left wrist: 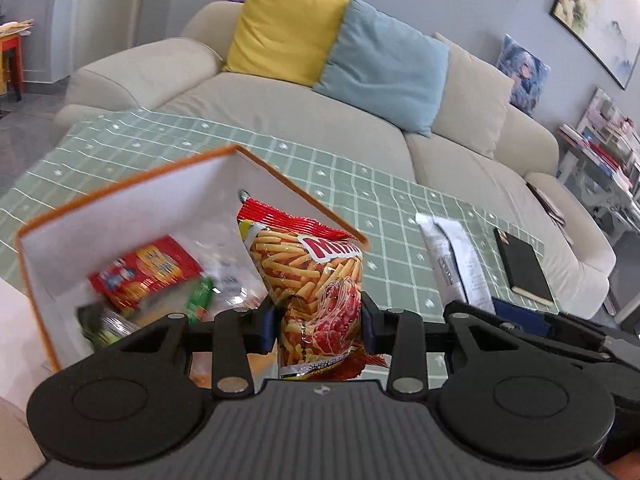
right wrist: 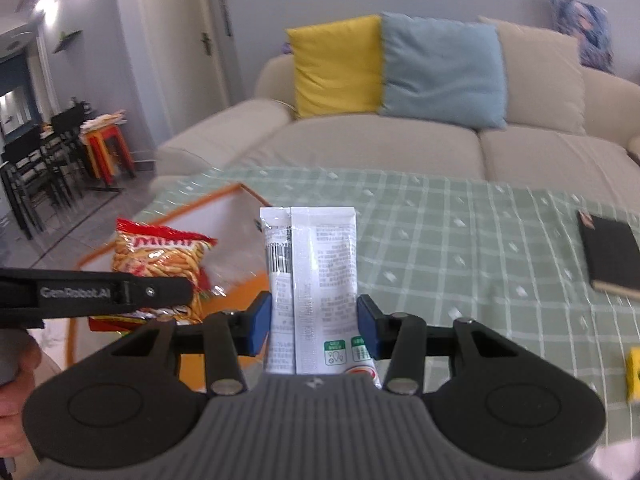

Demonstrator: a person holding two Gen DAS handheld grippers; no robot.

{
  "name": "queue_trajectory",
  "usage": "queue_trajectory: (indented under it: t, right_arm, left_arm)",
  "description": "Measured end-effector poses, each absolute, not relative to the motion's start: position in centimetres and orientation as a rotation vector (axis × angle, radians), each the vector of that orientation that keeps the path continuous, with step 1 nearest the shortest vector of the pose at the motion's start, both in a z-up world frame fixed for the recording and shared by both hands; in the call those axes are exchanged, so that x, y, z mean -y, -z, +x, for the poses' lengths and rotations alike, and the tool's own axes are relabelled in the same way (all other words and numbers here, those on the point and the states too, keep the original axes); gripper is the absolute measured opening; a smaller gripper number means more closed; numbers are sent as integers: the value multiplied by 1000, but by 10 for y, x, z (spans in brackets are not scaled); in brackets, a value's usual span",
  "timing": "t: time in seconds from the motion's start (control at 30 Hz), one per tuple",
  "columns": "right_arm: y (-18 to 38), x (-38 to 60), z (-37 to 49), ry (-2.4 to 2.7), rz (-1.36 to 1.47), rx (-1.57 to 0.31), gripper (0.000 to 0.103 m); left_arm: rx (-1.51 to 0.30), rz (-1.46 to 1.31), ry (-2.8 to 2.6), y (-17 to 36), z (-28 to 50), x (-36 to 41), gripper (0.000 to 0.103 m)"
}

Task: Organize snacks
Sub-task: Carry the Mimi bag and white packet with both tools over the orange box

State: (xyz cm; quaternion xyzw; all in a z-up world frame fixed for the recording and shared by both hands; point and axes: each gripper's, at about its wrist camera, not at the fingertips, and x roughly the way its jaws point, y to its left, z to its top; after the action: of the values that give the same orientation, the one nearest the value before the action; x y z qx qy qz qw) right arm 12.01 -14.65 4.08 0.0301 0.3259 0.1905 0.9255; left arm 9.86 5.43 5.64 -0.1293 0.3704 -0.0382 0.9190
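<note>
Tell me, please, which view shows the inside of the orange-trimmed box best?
The left wrist view: it looks down into the box, showing its white walls and the packets at the bottom. The right wrist view catches only a rim corner and some white wall, with the chip bag and white packet blocking the rest.

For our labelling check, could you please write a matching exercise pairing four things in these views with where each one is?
Things:
1. fries bag
2. white packet
3. red pack
4. black book

Places:
A. lying inside the orange box
B. on the green cloth, untouched
C. clamped in the left tool
D. clamped in the right tool

Pairs: 1-C, 2-D, 3-A, 4-B
</note>
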Motion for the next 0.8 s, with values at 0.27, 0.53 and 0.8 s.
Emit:
queue_trajectory:
  t: [0.27,0.53,0.8]
  right_arm:
    - [-64,93,147,-499,-12,-621,44]
    - [-56,38,182,-572,-109,-669,43]
    - [-27,-3,213,-594,-257,-728,43]
  left_arm:
    - [-768,-245,20,-76,122,-100,44]
    - [-850,-236,-26,-61,156,-138,43]
    - [-966,-195,-72,-25,182,-158,43]
